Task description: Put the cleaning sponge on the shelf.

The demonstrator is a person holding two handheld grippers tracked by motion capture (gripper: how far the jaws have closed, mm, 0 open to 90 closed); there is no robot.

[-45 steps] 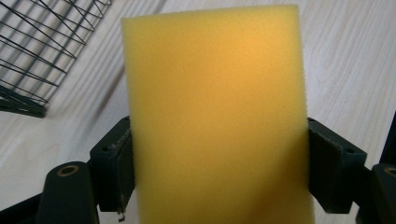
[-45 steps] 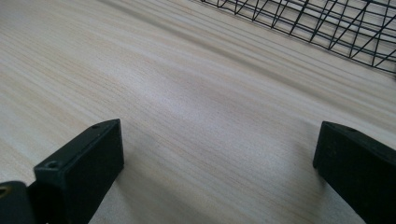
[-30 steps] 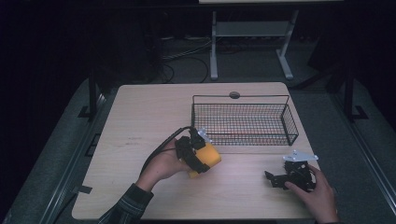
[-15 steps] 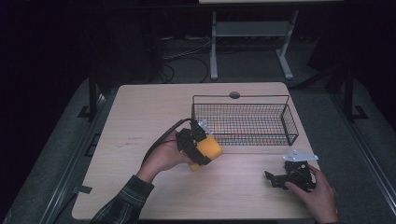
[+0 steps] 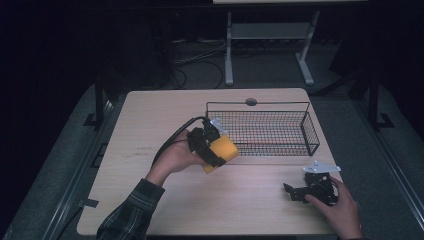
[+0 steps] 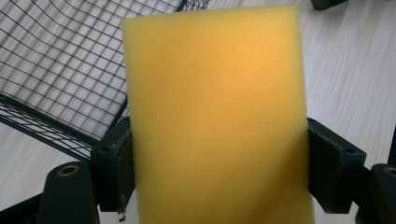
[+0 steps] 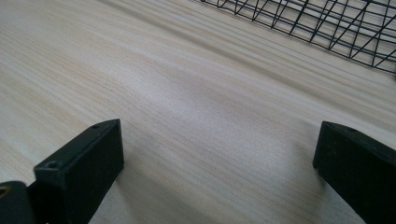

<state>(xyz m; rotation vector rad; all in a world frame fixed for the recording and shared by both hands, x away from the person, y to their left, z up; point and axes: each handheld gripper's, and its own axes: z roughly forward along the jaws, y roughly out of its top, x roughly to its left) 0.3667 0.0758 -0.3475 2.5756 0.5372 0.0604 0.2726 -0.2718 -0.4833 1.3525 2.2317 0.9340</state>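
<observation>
Yellow sponge (image 5: 221, 152) clamped across its width in the left gripper (image 5: 207, 146), long axis running out past the jaws, raised off the desk (image 5: 150, 115) just beside the wire basket's (image 5: 310, 131) near-left corner; right gripper (image 5: 300, 192) released, resting well apart.

Sponge's (image 6: 215, 116) lower end past frame edge.

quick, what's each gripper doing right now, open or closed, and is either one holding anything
Left gripper: closed on the yellow sponge, held beside the wire basket.
Right gripper: open, holding nothing, low over the table.
</observation>
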